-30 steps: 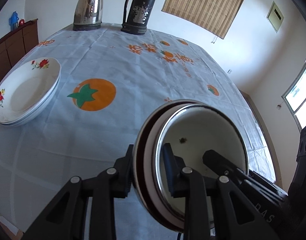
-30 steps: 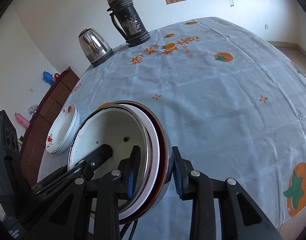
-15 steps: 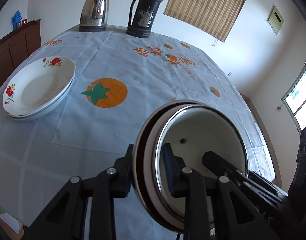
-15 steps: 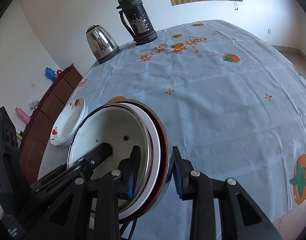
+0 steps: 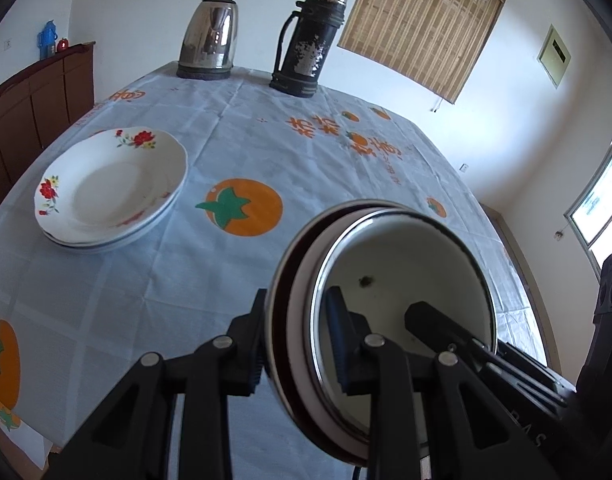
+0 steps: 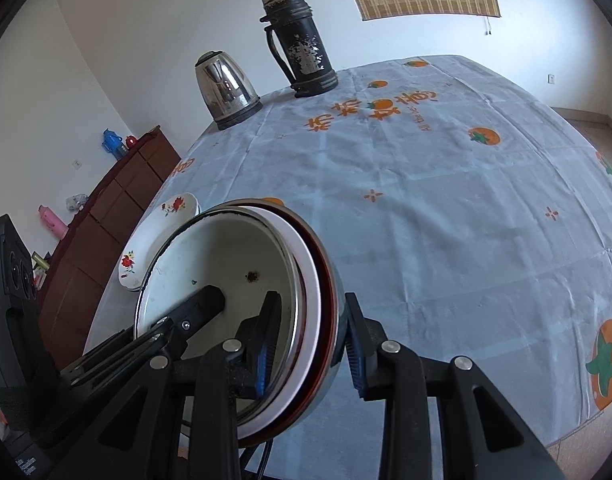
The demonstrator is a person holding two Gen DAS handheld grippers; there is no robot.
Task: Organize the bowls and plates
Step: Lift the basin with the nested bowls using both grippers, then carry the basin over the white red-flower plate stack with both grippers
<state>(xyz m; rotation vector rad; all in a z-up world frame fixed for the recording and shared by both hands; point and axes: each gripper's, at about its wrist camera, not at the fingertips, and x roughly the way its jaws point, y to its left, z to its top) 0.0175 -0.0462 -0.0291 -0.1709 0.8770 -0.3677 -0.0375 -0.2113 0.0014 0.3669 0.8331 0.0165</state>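
Left gripper and right gripper — each pinching one side of the rim of a stack of nested bowls, one finger inside, one outside. Stack: white enamel inner bowl, white and dark-red ones around it, metal outermost; held tilted, clear of the tablecloth. Floral plates — stacked, resting at the cloth's left part. Steel kettle and black thermos upright at the far edge.
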